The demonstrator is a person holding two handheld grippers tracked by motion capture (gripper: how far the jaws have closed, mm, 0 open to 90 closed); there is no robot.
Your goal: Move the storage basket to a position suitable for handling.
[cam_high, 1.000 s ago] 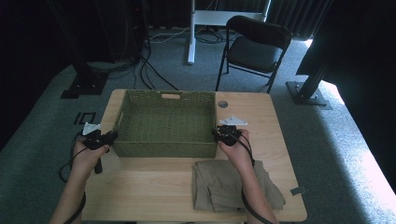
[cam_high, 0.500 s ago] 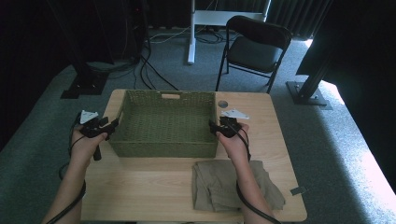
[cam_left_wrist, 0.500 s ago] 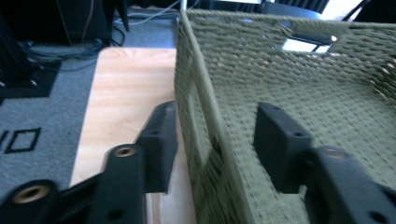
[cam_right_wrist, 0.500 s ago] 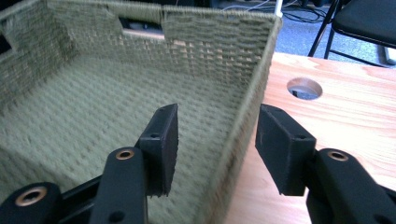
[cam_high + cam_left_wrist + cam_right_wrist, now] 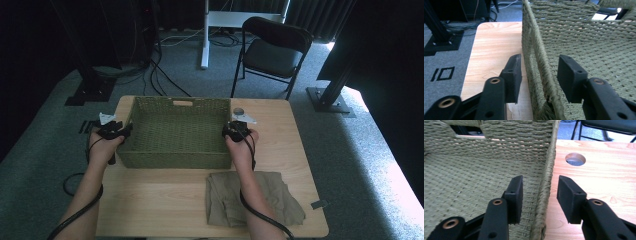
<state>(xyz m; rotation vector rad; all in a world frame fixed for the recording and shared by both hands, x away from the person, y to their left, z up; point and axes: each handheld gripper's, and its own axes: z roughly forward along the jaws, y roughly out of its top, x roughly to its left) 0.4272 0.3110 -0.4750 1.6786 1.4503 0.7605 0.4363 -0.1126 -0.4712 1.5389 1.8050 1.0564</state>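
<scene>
A green woven basket point(image 5: 175, 107) stands empty at the back middle of the wooden table point(image 5: 165, 200). My left gripper point(image 5: 120, 132) is at the basket's left wall point(image 5: 534, 62); its open jaws straddle the rim, one inside, one outside, with gaps on both sides. At the right wall point(image 5: 546, 182) my right gripper point(image 5: 234, 131) stands the same way, open astride the rim. A folded khaki cloth point(image 5: 280, 197) lies on the table near the front right, under my right forearm.
A round cable hole point(image 5: 575, 159) is in the tabletop behind the right gripper. A black folding chair point(image 5: 272, 52) and a white desk leg point(image 5: 205, 35) stand beyond the table. Black stand bases point(image 5: 90, 92) and cables lie on the carpet at the left.
Both grippers have moved forward along the basket's side walls, from near the front corners to about midway, and now sit over the rims.
</scene>
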